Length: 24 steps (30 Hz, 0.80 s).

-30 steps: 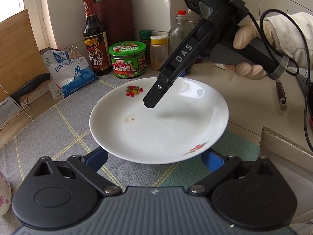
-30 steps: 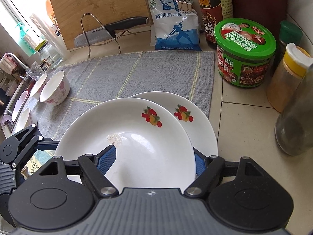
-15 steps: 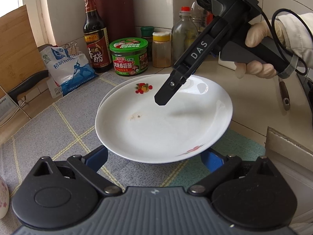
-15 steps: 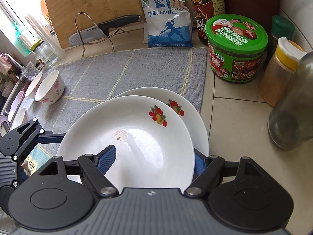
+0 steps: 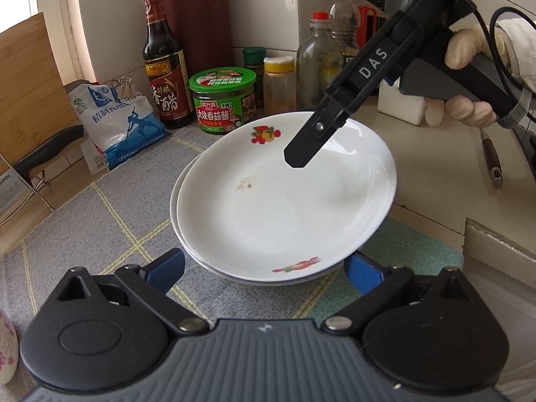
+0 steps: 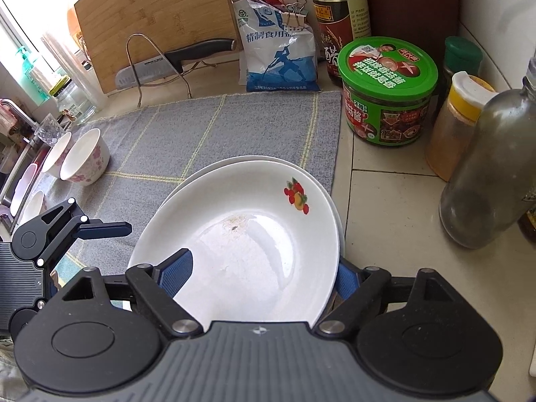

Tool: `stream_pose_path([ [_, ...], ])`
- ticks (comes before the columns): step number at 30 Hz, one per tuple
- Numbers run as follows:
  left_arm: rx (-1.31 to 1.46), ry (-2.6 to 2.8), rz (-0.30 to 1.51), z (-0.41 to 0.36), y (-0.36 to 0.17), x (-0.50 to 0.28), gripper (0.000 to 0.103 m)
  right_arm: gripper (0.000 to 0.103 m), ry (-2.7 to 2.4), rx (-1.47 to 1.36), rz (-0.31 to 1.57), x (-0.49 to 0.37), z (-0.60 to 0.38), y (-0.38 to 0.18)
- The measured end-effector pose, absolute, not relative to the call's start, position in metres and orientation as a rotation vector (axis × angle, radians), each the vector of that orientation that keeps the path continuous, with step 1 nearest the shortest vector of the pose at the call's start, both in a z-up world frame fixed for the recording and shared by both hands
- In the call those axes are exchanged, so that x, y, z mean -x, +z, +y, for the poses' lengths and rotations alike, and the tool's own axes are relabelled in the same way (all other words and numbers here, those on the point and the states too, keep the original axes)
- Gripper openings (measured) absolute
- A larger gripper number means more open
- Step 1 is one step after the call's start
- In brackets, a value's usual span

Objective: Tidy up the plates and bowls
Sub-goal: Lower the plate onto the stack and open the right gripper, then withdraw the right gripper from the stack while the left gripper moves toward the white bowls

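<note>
Daylight is pouring through the window (image 6: 20,16), brightening the tiled wall (image 5: 268,6) behind the pale table (image 6: 395,207).

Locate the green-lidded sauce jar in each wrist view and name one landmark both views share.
Left wrist view: the green-lidded sauce jar stands upper centre-left, just behind the far rim of the stacked plates, right of the dark vinegar bottle.
Right wrist view: the jar sits upper right on the tiled counter, beyond the right edge of the grey mat.
Shared landmark: the blue-and-white salt bag, closed with binder clips.
</note>
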<state>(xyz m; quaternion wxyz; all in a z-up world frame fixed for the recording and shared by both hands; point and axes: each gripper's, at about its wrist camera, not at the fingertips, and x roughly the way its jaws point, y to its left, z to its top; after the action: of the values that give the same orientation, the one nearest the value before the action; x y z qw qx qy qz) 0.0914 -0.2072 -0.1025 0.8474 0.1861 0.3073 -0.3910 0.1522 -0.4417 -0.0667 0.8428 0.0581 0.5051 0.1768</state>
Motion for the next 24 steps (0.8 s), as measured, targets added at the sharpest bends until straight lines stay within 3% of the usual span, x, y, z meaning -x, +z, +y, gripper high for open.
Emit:
stream_pose_path([
  [12,-0.38,-0.824,0.628,-0.197,-0.095,-0.078,0.101,0.103,0.29,0.022,1.051,-0.142,-0.424,-0.064],
  [24,-0.334,-0.761,0.558,-0.153,-0.077,-0.055,0.102,0.103,0.182,0.255,0.804,-0.107,-0.365,-0.031],
])
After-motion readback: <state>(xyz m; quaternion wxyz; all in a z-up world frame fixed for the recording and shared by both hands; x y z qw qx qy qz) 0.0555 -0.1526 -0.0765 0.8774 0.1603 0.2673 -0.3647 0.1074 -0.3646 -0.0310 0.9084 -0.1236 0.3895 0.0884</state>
